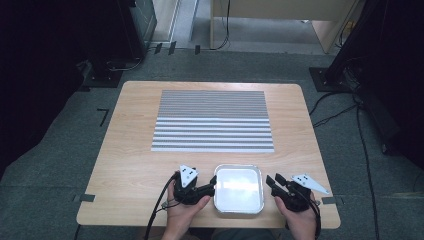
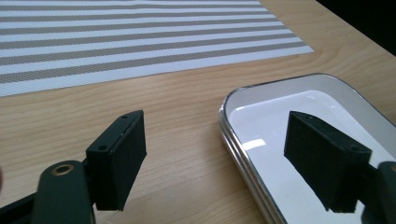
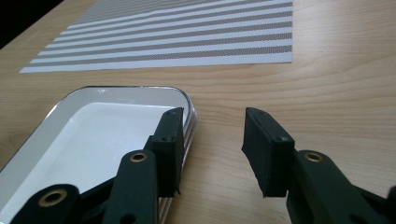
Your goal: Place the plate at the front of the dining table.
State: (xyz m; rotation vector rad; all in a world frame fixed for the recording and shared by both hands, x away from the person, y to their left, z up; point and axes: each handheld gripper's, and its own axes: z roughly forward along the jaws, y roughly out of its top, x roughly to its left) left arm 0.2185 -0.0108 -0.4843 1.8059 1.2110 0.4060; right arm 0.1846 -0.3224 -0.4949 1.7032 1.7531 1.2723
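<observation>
A shallow white tray with a metal rim [image 1: 238,167] lies empty near the table's front edge, between my two grippers. My left gripper [image 1: 213,185] sits at the tray's left side. In the left gripper view [image 2: 215,154] its jaws stand wide apart astride the tray's rim [image 2: 233,135], one over the wood and one over the white inside, with neither pad pressing on it. My right gripper [image 1: 274,179] is at the tray's right side. In the right gripper view [image 3: 212,149] one jaw overlaps the rim [image 3: 135,88] and the other stands over bare wood, with a gap between them.
A grey-and-white striped placemat [image 1: 212,120] covers the far half of the wooden table [image 1: 135,165]. Bare wood lies to the left and right of the tray. Dark equipment and cables stand on the floor around the table.
</observation>
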